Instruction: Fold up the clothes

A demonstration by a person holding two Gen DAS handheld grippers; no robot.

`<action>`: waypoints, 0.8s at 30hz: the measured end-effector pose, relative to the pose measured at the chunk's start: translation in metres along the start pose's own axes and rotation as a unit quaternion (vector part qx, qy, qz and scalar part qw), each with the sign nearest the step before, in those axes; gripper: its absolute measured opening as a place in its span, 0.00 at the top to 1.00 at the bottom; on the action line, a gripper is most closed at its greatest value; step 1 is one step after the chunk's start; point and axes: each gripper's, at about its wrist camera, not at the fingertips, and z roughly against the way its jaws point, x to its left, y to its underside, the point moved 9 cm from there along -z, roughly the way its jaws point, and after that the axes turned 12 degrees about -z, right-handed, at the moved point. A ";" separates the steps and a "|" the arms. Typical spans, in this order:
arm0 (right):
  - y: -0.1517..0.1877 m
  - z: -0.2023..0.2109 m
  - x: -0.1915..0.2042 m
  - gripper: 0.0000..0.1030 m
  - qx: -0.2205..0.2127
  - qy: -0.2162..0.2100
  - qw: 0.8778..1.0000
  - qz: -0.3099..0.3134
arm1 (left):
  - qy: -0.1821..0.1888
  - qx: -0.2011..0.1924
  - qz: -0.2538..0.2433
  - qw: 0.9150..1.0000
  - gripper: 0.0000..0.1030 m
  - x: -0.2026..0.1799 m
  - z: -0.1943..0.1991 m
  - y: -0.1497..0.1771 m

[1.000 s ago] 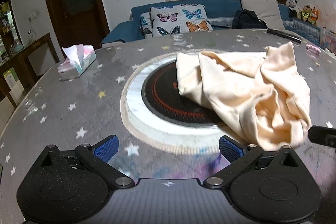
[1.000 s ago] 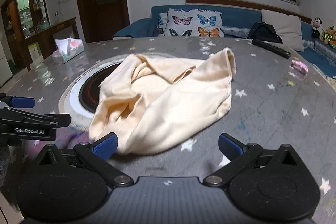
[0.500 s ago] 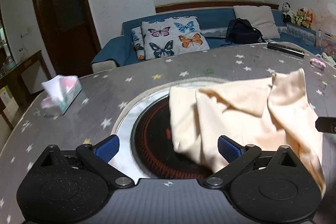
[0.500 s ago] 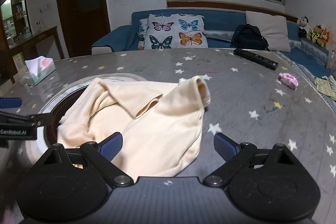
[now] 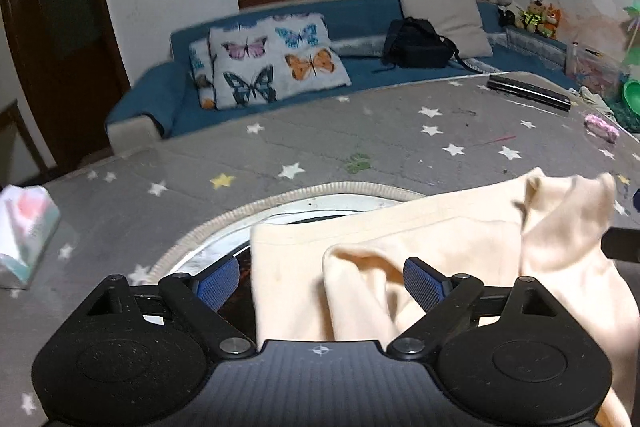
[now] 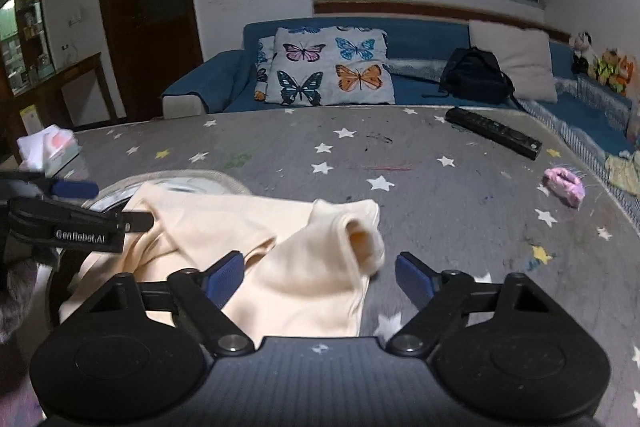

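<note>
1. This is a home living room: a blue sofa (image 6: 420,83) carries butterfly-print pillows (image 6: 332,67) and a black backpack (image 6: 476,77).
2. Stuffed toys (image 5: 528,15) sit at the sofa's end.
3. A tissue box (image 6: 50,147) and a remote control (image 6: 492,133) lie on the star-patterned table (image 6: 440,187).

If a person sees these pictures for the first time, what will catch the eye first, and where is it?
First comes the crumpled cream garment lying low in the middle, partly over the round dark hotplate set into the star-patterned table. Both open grippers frame it: the left gripper and the right gripper. Behind the table, the butterfly cushion stands out on the blue sofa.
</note>
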 end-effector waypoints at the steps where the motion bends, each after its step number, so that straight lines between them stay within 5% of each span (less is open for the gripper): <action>1: -0.003 -0.007 -0.002 0.23 0.005 -0.004 1.000 -0.008 | 0.006 0.004 0.002 1.000 0.16 0.000 -0.006 0.000; 3: -0.008 -0.020 -0.004 0.26 0.013 -0.006 1.000 -0.017 | 0.029 0.009 0.012 0.999 0.30 -0.002 -0.012 0.001; 5: -0.009 -0.029 -0.004 0.31 0.018 -0.005 1.000 -0.016 | 0.052 0.013 0.021 0.998 0.60 -0.003 -0.018 0.003; 8: -0.008 -0.033 -0.002 0.47 0.024 -0.016 0.999 -0.017 | 0.070 0.002 0.035 0.997 0.89 -0.004 -0.015 0.006; 10: -0.007 -0.030 -0.003 0.70 0.023 -0.022 0.999 -0.022 | 0.062 -0.010 0.043 0.997 0.93 -0.001 -0.006 0.006; 13: -0.007 -0.020 -0.005 0.89 0.017 -0.030 0.999 -0.033 | 0.045 -0.036 0.064 0.996 0.94 0.010 0.014 0.009; 24: -0.006 0.063 -0.044 0.94 -0.060 -0.012 0.996 -0.068 | -0.049 -0.067 0.120 0.989 0.94 0.062 0.098 0.049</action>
